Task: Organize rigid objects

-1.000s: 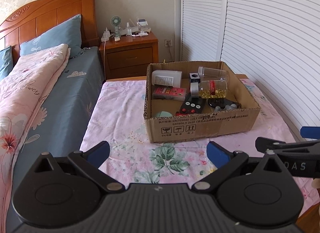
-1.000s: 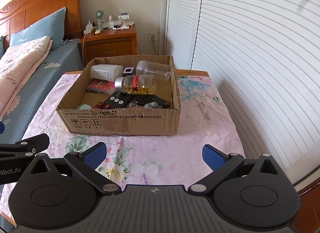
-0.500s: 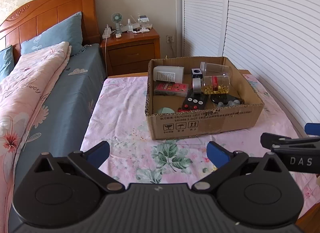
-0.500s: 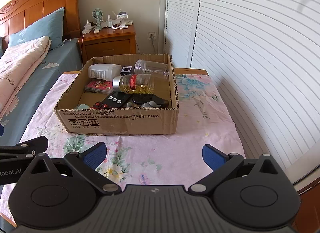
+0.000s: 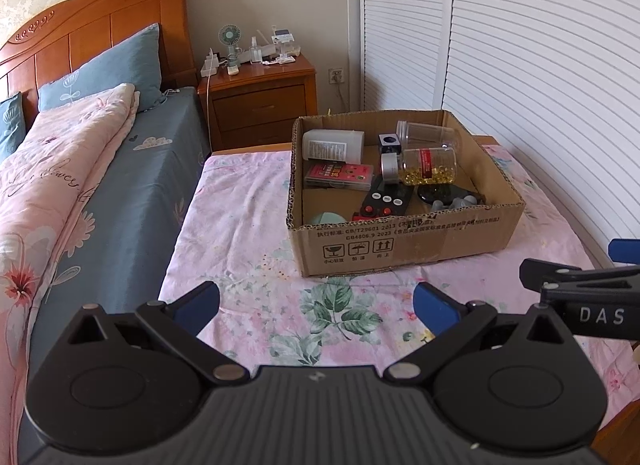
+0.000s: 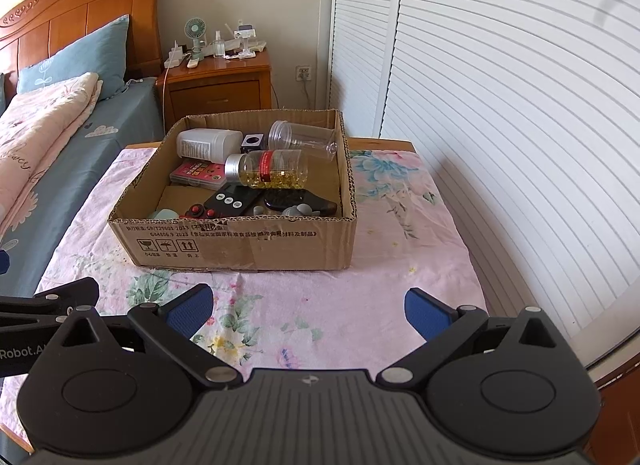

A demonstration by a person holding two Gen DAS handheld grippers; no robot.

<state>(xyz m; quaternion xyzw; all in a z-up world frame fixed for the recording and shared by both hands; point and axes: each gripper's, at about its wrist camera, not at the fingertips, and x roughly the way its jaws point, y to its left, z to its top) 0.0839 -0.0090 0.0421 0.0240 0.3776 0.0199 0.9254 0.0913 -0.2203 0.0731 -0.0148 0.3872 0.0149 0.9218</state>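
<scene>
**Both grippers spread wide and empty, short of the filled box**

Nearest us, our left gripper has its blue pads spread wide with nothing between them, above the floral cloth. Our right gripper is just as wide and empty, alongside it.

Beyond both, well apart from the fingertips, the cardboard box sits on the cloth. Inside, at the near wall, we see a black remote and grey pieces. Further in lie a red card pack and a capsule bottle on its side. At the back wall lie a white bottle, a small black cube and a clear jar.

Behind the box stands a wooden nightstand.
</scene>
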